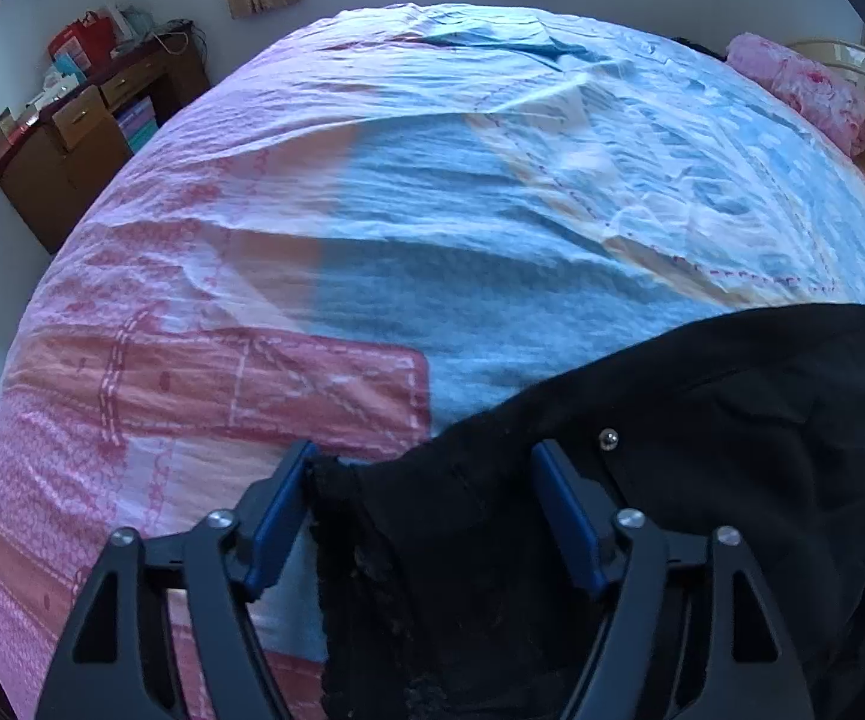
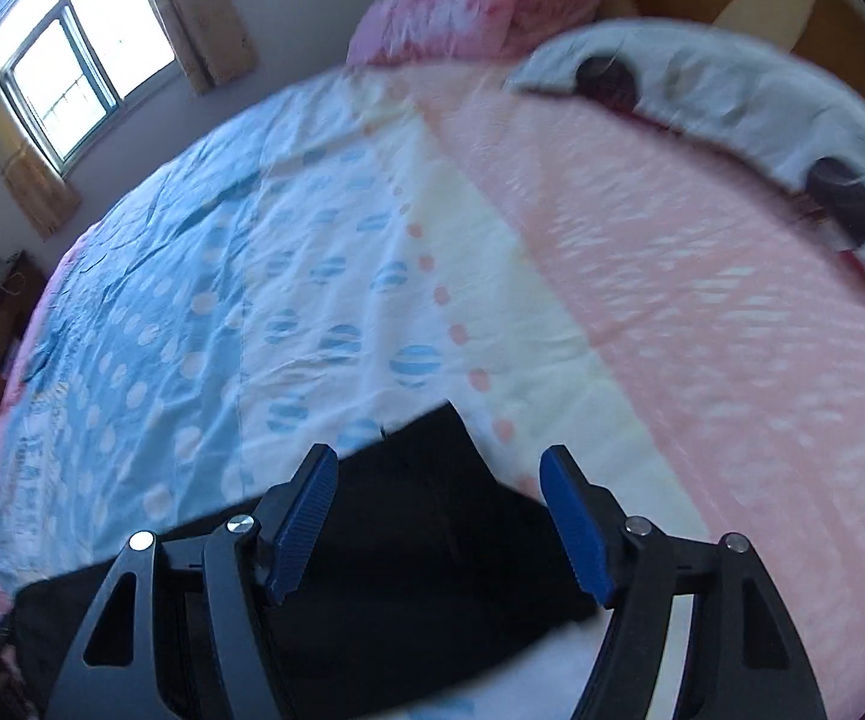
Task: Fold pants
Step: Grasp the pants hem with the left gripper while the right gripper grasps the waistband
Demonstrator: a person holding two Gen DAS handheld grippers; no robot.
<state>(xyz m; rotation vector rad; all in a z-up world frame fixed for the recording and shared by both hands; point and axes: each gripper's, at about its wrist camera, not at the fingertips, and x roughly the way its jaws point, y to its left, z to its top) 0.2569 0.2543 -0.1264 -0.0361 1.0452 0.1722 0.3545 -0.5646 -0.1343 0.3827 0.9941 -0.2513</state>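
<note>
- Pants (image 1: 642, 450), black ones, are spread flat on the bed (image 1: 372, 210), down at the near edge of the patchwork cover in pink, blue and cream.
- In the left wrist view a frayed end of the pants is seen running between the fingers of the left gripper (image 1: 423, 456), with a small metal rivet (image 1: 607, 437) visible on the cloth just past the right-hand finger.
- That left gripper is spread wide; the cloth lies under it and is not pinched.
- In the right wrist view a corner of the pants (image 2: 420, 510) is seen poking up between the blue pads (image 2: 306, 516) of the right gripper (image 2: 438, 468), which is also held wide apart with nothing clamped.
- A pink pillow (image 2: 480, 6) is seen at the far end of the bed, and a grey one with dark round spots (image 2: 732, 96) beside it.
- A cluttered wooden desk (image 1: 90, 138) is seen by the wall, under a curtained window (image 2: 72, 72).
- The right view is a bit blurred.
</note>
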